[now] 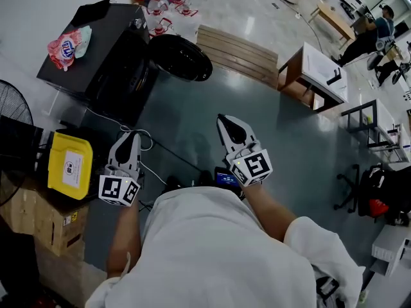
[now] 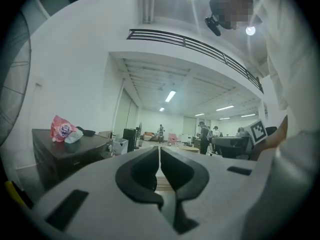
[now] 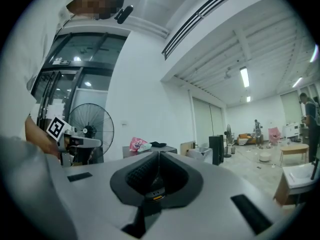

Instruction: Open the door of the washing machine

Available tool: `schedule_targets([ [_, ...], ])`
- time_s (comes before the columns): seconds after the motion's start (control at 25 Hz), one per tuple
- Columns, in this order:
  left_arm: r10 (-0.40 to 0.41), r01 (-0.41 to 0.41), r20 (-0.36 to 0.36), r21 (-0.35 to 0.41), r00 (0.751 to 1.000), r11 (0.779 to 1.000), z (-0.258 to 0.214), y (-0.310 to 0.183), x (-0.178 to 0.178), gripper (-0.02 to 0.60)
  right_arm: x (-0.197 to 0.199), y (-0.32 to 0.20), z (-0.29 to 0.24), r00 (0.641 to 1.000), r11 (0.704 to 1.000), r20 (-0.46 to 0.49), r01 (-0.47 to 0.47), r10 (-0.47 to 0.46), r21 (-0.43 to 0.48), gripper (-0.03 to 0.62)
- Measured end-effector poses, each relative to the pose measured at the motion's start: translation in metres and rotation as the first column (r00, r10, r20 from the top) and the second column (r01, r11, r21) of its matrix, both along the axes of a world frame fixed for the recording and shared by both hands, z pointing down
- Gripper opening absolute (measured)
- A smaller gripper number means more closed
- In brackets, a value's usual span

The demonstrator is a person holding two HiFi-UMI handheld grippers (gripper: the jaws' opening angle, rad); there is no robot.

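Note:
The washing machine (image 1: 96, 50) is a dark box at the upper left of the head view, with a pink bag (image 1: 66, 47) on top. Its round dark door (image 1: 181, 58) stands swung out to the right of the front. My left gripper (image 1: 131, 135) is shut and empty, well short of the machine. My right gripper (image 1: 221, 117) is shut too, holding nothing, below the door and apart from it. In the left gripper view the machine (image 2: 70, 154) sits far left beyond the shut gripper (image 2: 159, 151). The right gripper view shows the gripper (image 3: 159, 156) with the machine (image 3: 150, 150) behind it.
A yellow box (image 1: 69, 165) rests on a cardboard carton (image 1: 45, 220) at my left, beside a standing fan (image 1: 13, 111). Cables (image 1: 154, 165) cross the floor. A wooden pallet (image 1: 237, 50), a desk (image 1: 314, 76) and an office chair (image 1: 350, 185) stand to the right.

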State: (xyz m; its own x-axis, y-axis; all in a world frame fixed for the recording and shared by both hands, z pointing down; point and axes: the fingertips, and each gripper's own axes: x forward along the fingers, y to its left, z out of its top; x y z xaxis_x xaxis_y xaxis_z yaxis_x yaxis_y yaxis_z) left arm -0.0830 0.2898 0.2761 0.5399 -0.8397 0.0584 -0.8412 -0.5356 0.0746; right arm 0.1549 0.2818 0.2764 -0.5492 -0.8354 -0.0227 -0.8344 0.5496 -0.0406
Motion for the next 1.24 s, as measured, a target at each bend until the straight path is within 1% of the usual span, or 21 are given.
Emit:
schedule_targets([
  [0.08,-0.004,0.003,0.02,0.015,1.0,1.0,-0.004,0.006,0.003,0.017,0.004,0.005,0.002,1.0,1.0,-0.006,-0.003,0.003,-0.002,0.032],
  [0.24,-0.029,0.028,0.024,0.023,0.999,0.999,-0.005,0.013,-0.003,0.017,0.005,0.005,0.004,1.0,1.0,-0.022,-0.011,0.011,0.007,0.031],
  [0.52,-0.067,0.067,0.007,-0.002,0.998,0.998,0.004,0.02,-0.015,0.017,-0.005,0.002,0.002,1.0,1.0,-0.006,0.015,-0.015,0.013,0.031],
  [0.68,-0.061,0.06,0.016,0.013,0.998,0.998,0.001,0.022,-0.01,0.017,-0.002,0.002,0.003,1.0,1.0,-0.002,0.01,-0.01,0.012,0.031],
  [1.0,-0.066,0.066,0.01,0.01,0.998,0.998,0.0,0.016,-0.003,0.017,0.011,-0.001,0.008,1.0,1.0,0.011,-0.015,0.015,0.0,0.031],
  [1.24,-0.057,0.057,0.011,0.018,0.998,0.998,-0.001,0.01,0.009,0.017,0.024,-0.006,0.012,0.999,1.0,0.013,-0.03,0.03,0.0,0.031],
])
